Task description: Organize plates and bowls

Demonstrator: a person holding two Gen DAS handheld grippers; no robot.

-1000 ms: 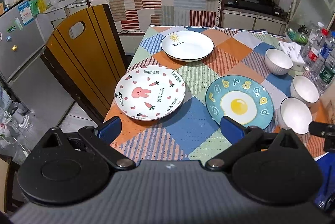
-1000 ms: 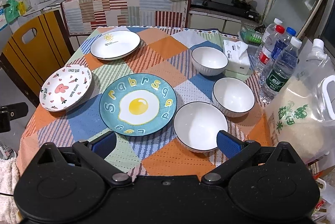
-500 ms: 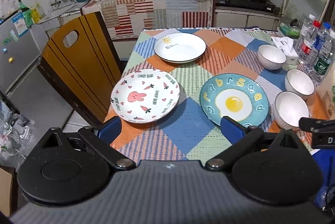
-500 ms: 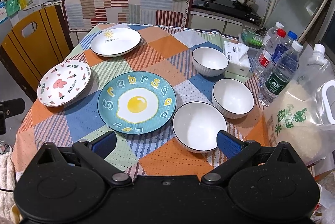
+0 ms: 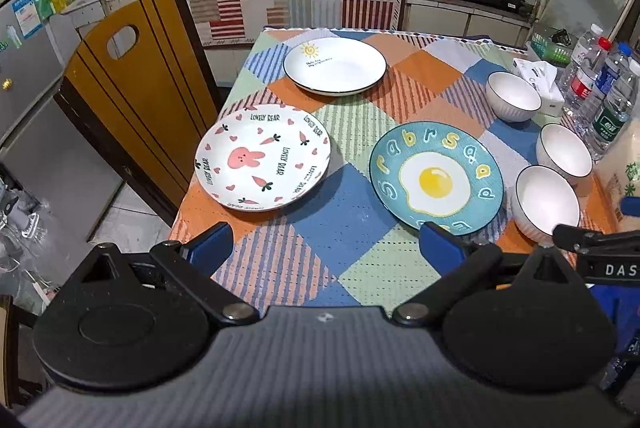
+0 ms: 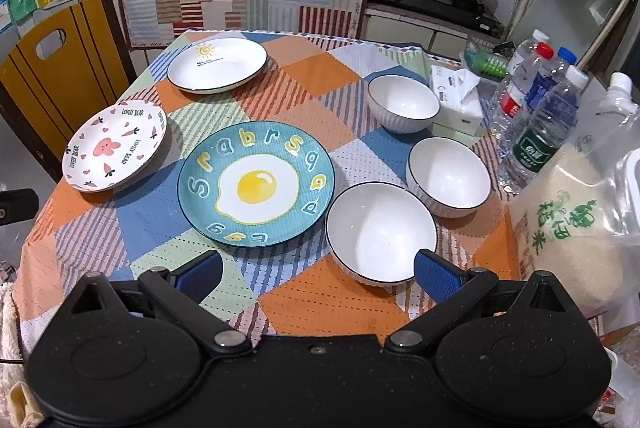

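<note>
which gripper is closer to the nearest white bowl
Right. The right gripper has its right-hand jaw at the rim of the nearest white bowl. The left gripper sits off to the bowl's left, past the egg plate.

I'm getting even, cool indoor light from overhead on both wrist views. The bench [image 6: 320, 292] is bright and sharp, and the plates throw short soft shadows. There's a small glare spot on the egg plate [image 6: 256, 183]. Fisheye bending curves the edges, and the corners go dark.
</note>
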